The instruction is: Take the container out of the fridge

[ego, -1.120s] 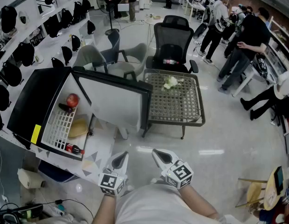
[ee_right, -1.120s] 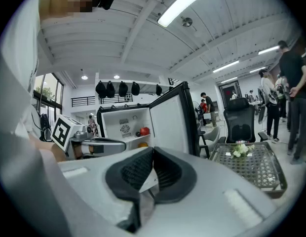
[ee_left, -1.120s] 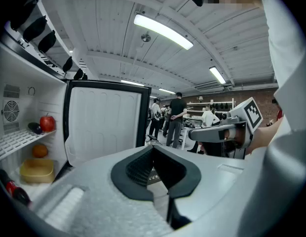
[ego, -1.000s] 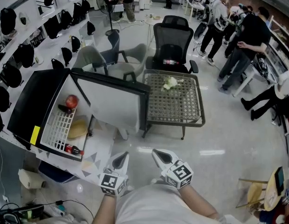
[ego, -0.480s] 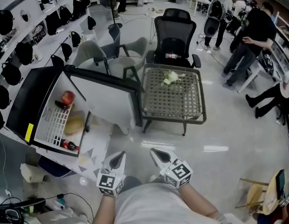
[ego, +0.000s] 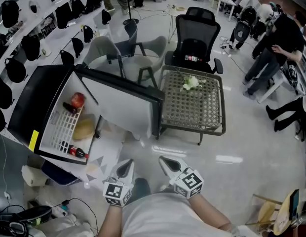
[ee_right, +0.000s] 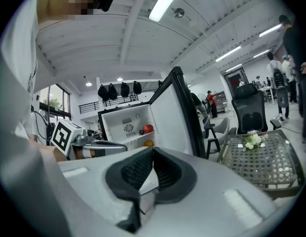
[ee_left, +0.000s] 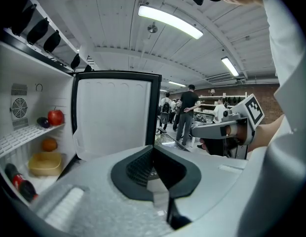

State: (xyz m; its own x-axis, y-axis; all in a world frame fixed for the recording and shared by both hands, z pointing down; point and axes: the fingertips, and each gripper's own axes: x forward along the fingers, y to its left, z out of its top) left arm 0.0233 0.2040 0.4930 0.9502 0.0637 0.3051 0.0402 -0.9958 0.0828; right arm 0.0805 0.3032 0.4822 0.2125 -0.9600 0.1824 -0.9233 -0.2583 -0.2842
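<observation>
The small fridge [ego: 32, 107] stands open at the left of the head view, its door [ego: 123, 105] swung out toward the middle. On the lower shelf sits the yellow container [ego: 84, 129], also seen in the left gripper view as the yellow container [ee_left: 44, 163]. A red apple [ego: 78, 99] lies on the upper rack and a dark bottle [ego: 74, 152] in the bottom. My left gripper [ego: 125, 168] and right gripper [ego: 170, 164] are held close to my body, well short of the fridge. Both are shut with nothing between their jaws.
A wicker table [ego: 192, 107] with white flowers [ego: 191, 83] stands right of the fridge door. Behind it is a black office chair [ego: 195, 33], with grey chairs [ego: 111, 51] nearby. People stand at the far right. Cables and a jug lie on the floor at the lower left.
The head view has shifted, so the fridge and table sit a little further right and lower in the picture. Both grippers stay shut in the same place near my body.
</observation>
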